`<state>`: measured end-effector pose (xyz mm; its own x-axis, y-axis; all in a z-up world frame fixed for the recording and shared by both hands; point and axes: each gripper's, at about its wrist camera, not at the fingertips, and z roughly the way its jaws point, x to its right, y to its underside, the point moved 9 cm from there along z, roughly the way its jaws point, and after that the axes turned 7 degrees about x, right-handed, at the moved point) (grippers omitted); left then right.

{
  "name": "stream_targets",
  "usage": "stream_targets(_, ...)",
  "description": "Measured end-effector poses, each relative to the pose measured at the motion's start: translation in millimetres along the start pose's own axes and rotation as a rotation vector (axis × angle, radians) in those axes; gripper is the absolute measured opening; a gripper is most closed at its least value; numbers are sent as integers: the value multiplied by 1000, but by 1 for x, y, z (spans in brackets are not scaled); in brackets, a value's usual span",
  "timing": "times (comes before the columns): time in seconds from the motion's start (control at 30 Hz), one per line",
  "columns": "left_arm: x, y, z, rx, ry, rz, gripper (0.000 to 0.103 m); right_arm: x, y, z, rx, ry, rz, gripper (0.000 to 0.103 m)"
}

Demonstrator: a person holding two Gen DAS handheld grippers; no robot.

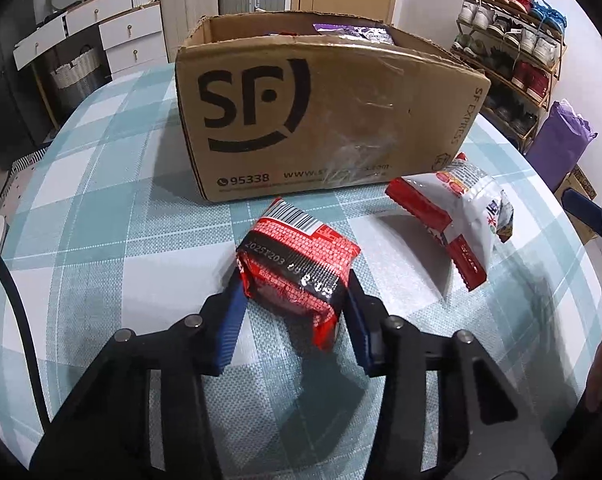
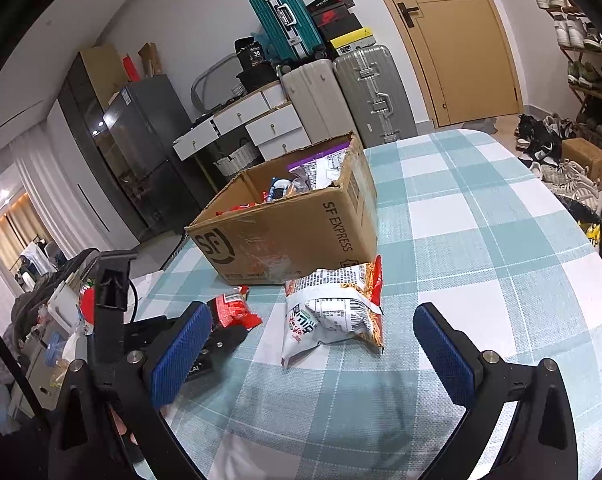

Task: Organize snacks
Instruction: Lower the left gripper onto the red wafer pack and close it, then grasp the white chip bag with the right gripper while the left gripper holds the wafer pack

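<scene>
Red snack pack (image 1: 297,264) pinched between left gripper (image 1: 295,300) pads

Cardboard box (image 1: 325,120) stands mid-table, open top, tall near wall blocks any straight low path; snacks already inside on the far side. Red snack pack (image 1: 297,272) lies just in front of the box, clamped between the left gripper (image 1: 297,312) pads. White-and-red bag (image 2: 333,312) lies beside it, near the box corner, between the wide-open right gripper (image 2: 313,344) jaws. Checked tablecloth (image 2: 481,240) right of the box is bare, free passage.
</scene>
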<state>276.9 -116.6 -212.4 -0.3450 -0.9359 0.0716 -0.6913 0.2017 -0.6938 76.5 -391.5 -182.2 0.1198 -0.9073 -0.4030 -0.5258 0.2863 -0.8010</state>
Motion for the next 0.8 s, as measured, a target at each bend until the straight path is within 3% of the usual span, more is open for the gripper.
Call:
stream_targets(0.57,-4,23,-70,81,-21,-13,43,7,1,-3,2,23,14,103)
stream_targets(0.8,-17,26,-83,74,-12,-103,43,7,5,7,-28,41,-17,103)
